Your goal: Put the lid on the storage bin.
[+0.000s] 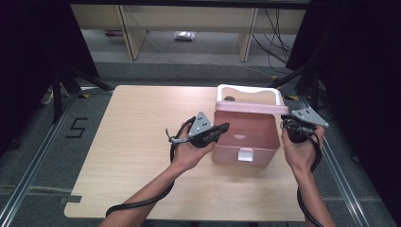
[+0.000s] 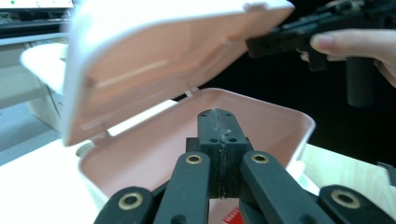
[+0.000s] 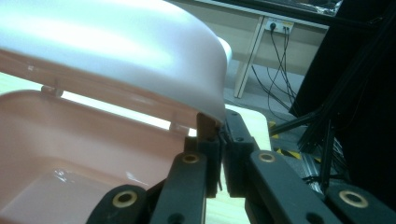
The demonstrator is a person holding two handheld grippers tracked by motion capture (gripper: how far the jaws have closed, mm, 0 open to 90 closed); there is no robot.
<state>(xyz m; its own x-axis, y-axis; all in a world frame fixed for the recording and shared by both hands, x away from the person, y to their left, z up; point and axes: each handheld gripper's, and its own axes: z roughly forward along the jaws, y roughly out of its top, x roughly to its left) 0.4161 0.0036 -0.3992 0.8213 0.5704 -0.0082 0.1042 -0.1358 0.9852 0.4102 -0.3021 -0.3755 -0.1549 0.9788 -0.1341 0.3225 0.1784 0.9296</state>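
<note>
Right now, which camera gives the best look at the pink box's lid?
The left gripper view: the lid shows its whole pink underside, raised over the box. The right gripper view shows its white top from beside; the high view sees it nearly edge-on.

Left gripper [image 1: 222,127]: black body, grey three-cornered plate on top dotted with small holes, a pale grey band at the rear, thick black corrugated cable trailing along the forearm. Right gripper [image 1: 285,124]: black body, matching grey plate, black cable looping past the wrist. Linkage arms on both: matt black, flat, pinned with brass-coloured rivets. Fingers [image 2: 217,133]: black blocks with small recessed screw holes. Forearms bare; no sleeves or gloves worn.
</note>
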